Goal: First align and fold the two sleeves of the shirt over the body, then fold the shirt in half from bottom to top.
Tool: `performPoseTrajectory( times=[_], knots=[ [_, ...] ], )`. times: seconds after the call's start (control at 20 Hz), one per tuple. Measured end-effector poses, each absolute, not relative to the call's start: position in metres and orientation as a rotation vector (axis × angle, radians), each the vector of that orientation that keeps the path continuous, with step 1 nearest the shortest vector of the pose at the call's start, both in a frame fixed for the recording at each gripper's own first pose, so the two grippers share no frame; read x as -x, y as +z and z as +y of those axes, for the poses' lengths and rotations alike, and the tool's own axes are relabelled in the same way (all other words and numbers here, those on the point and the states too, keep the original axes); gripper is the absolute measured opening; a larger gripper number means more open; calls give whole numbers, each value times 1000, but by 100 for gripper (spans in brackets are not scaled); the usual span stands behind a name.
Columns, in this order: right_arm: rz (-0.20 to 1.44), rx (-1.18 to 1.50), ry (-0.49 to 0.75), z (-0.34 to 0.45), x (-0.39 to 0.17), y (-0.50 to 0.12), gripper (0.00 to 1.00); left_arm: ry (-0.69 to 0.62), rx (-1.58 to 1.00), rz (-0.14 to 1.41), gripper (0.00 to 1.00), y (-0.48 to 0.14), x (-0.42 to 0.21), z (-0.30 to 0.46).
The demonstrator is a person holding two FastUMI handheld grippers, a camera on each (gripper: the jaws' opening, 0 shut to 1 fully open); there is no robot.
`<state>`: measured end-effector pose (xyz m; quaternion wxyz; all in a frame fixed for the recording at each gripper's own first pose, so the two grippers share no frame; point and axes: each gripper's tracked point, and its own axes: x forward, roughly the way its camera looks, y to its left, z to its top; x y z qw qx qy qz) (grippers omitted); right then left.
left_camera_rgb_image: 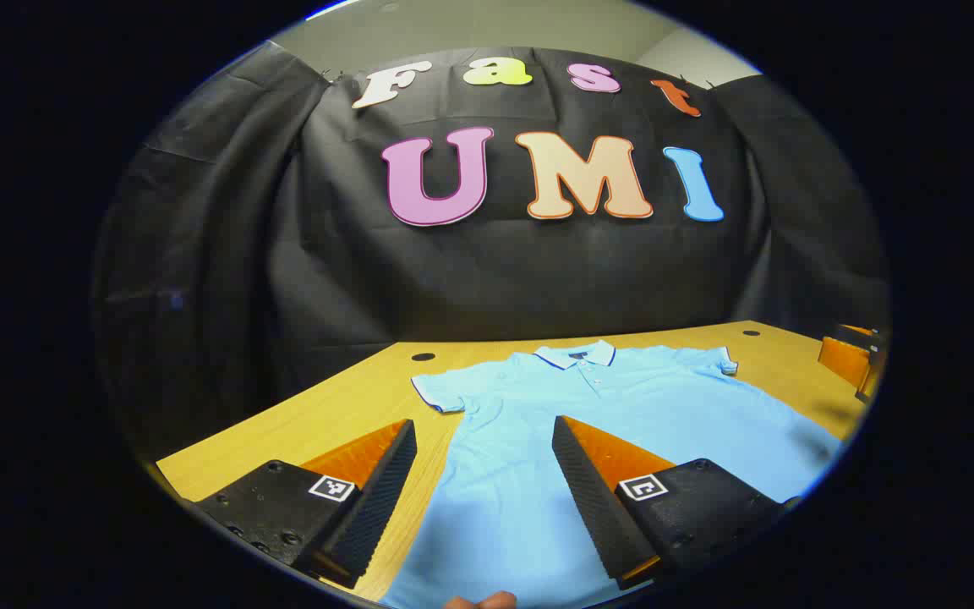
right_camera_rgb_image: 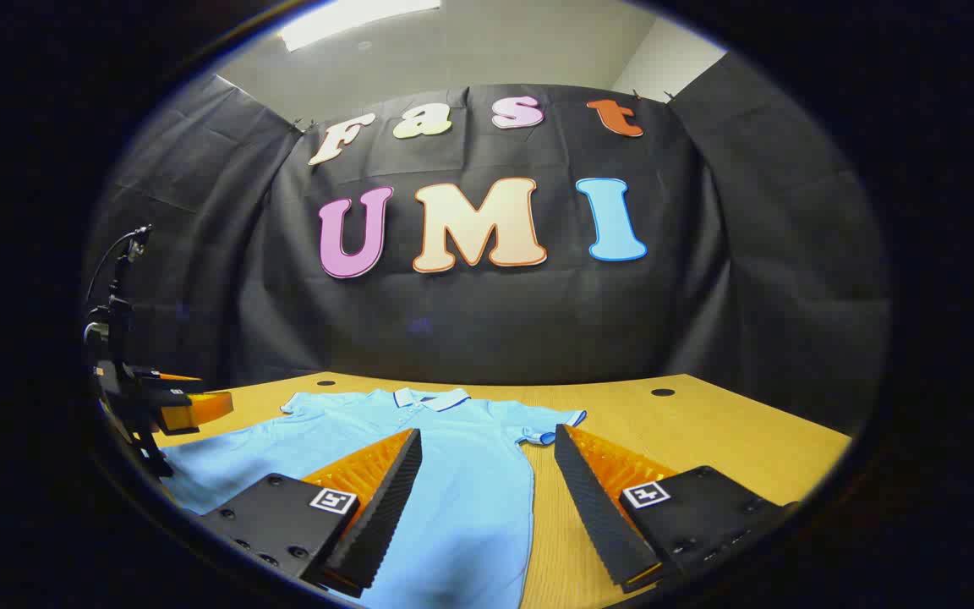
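Both hand-held grippers, left (left_camera_rgb_image: 483,482) and right (right_camera_rgb_image: 487,499), released, nothing gripped. Shirt (left_camera_rgb_image: 588,414) flat on table (left_camera_rgb_image: 352,406), collar far, long axis running fwd. Left sleeve (left_camera_rgb_image: 439,395) just ahead of left; right sleeve (right_camera_rgb_image: 550,425) ahead of right.

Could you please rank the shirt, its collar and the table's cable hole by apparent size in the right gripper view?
1. Shirt: largest by far.
2. Collar.
3. Cable hole: smallest, though it lies about as far back as the collar, so the ranking seems fair.
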<state>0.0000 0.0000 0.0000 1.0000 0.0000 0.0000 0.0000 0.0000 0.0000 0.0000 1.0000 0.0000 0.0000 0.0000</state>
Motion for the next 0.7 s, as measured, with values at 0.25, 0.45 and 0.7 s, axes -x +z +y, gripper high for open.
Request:
performPoseTrajectory(
  times=[0.25, 0.45, 0.7],
  knots=[
    [4, -7, -4, -1, -1, -3, 98, -14, -26, -18, 95, 4, 1, -3],
    [-1, -1, -4, -1, -2, -3, 98, -15, -14, -46, 95, 8, 0, -2],
    [-20, -19, -13, -4, 1, 1, 98, -35, -14, -61, 95, 9, 1, -5]
  ],
)
